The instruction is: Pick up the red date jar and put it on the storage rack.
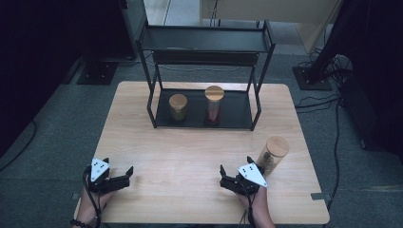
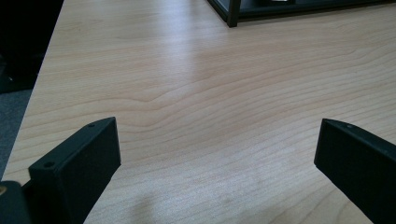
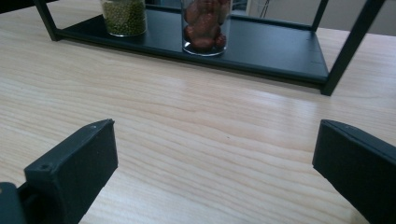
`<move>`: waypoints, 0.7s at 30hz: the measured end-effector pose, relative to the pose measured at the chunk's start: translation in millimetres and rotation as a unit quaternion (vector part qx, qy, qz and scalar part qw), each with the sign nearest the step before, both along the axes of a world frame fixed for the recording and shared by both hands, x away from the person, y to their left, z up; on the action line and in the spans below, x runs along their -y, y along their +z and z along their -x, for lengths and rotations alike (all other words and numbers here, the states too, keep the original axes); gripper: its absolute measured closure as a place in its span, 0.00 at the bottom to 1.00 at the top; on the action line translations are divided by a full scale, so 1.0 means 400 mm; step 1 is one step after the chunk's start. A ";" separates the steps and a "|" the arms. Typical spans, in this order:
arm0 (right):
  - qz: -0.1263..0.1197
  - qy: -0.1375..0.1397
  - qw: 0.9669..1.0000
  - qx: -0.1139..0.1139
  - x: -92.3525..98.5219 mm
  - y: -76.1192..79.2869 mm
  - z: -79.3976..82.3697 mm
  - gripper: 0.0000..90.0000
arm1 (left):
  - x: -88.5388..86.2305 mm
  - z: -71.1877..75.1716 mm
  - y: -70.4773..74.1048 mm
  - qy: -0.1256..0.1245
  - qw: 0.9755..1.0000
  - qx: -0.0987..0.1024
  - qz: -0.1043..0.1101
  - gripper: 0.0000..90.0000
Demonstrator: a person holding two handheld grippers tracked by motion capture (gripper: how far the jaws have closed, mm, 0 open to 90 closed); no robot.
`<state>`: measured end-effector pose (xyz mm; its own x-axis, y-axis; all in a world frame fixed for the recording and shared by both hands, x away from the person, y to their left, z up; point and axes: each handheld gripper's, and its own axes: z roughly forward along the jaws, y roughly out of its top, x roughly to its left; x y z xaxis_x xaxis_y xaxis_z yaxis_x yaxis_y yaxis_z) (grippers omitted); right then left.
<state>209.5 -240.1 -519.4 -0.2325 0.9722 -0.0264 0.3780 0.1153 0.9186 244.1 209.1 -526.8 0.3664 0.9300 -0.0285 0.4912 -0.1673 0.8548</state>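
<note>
Both of my grippers rest low at the near edge of the wooden table (image 1: 190, 147). My left gripper (image 1: 118, 166) (image 2: 217, 140) is open over bare wood, jaws wide apart and empty. At the near right, my right gripper (image 1: 235, 165) (image 3: 215, 140) is open too, holding nothing. A glass jar with a wooden lid (image 1: 272, 154) stands on the table just right of it. On the bottom shelf of a black rack (image 1: 237, 114) (image 3: 275, 51) stand a short jar of green beans (image 1: 178, 107) (image 3: 123, 16) and a taller jar of red pieces (image 1: 214, 105) (image 3: 205, 25).
The rack's upper shelf (image 1: 204, 40) carries nothing I can make out. One rack leg (image 2: 232, 14) shows at the top of the left gripper view. Cables (image 1: 318, 102) lie on the grey floor to the right of the table. Open wood lies between the grippers and the rack.
</note>
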 end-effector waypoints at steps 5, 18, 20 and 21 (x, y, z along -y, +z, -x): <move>0.005 -0.003 1.000 0.000 0.022 0.001 0.016 0.00 | 0.000 0.000 0.000 0.000 1.000 0.000 -0.001 0.00; 0.007 -0.011 1.000 -0.002 0.081 0.003 0.057 0.00 | 0.001 0.001 0.000 0.001 1.000 0.002 -0.002 0.00; 0.006 -0.009 1.000 -0.003 0.090 0.003 0.068 0.00 | 0.001 0.001 0.000 0.001 1.000 0.002 -0.002 0.00; 0.006 -0.009 1.000 -0.003 0.093 0.003 0.071 0.00 | 0.001 0.001 0.000 0.001 1.000 0.002 -0.001 0.00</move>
